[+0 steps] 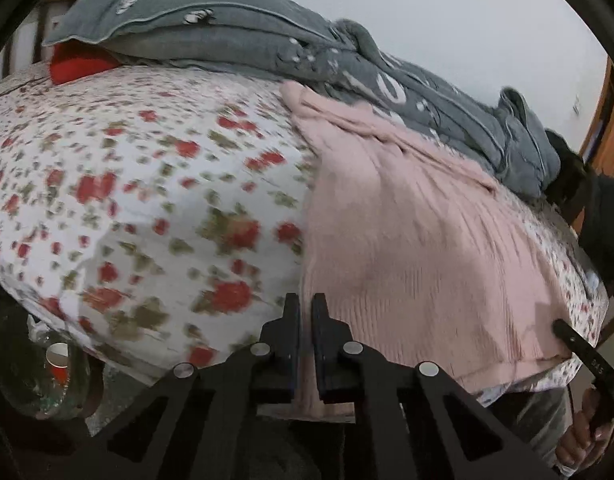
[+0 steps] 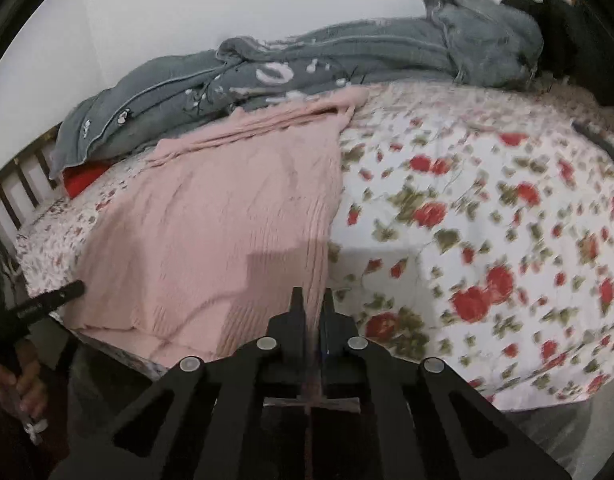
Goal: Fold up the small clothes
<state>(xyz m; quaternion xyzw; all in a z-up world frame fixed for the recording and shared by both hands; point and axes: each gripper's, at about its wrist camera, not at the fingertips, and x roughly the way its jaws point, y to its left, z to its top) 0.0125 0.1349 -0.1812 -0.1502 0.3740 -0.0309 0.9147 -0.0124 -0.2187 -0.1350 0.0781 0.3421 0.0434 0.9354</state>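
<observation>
A pink ribbed knit garment point(image 1: 419, 240) lies spread on the floral bedsheet point(image 1: 147, 200); it also shows in the right wrist view point(image 2: 227, 220). My left gripper point(image 1: 305, 308) is shut on the garment's near left edge, pink cloth showing between its jaws. My right gripper point(image 2: 312, 300) is shut on the garment's near right edge, with cloth pinched between the fingers. The right gripper also shows at the lower right of the left wrist view point(image 1: 563, 330); the left gripper shows at the lower left of the right wrist view point(image 2: 73, 290).
A grey quilt point(image 1: 235, 40) with white print is bunched along the wall at the back of the bed point(image 2: 347, 68). A red item point(image 1: 79, 66) lies under it near the slatted headboard point(image 2: 19, 188). A clear container point(image 1: 51, 376) stands on the floor beside the bed.
</observation>
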